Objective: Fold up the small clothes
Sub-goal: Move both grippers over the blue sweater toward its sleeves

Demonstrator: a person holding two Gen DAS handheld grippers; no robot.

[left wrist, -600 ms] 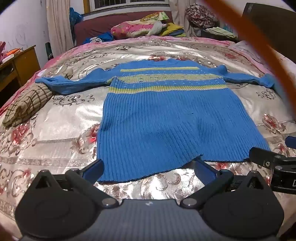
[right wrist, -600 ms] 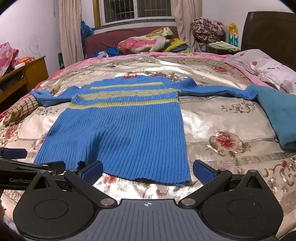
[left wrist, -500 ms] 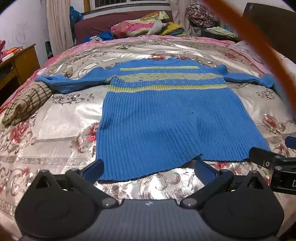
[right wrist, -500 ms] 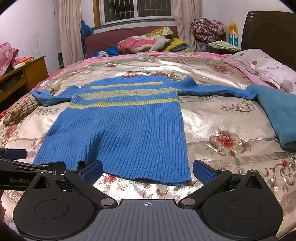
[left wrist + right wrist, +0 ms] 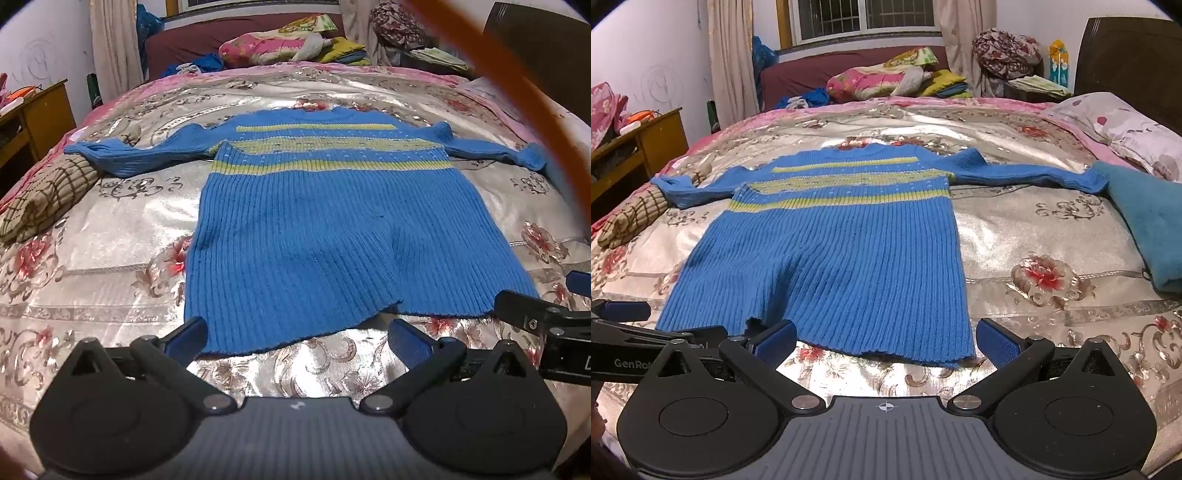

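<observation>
A small blue ribbed sweater (image 5: 332,236) with yellow-green stripes lies flat on the bed, sleeves spread to both sides, hem toward me. It also shows in the right wrist view (image 5: 834,254). My left gripper (image 5: 297,338) is open and empty, just short of the hem's left half. My right gripper (image 5: 884,338) is open and empty, just short of the hem's right half. Each gripper shows at the edge of the other's view: the right one (image 5: 546,317), the left one (image 5: 631,325).
The bed has a shiny floral cover (image 5: 1034,236). A checked brown cloth (image 5: 40,199) lies by the left sleeve. A teal folded cloth (image 5: 1145,221) and pillows (image 5: 1123,125) lie right. A wooden desk (image 5: 646,144) stands left. An orange cable (image 5: 535,107) crosses the left view.
Almost nothing has changed. Both grippers stay open at the hem; the left view has shifted very slightly.
</observation>
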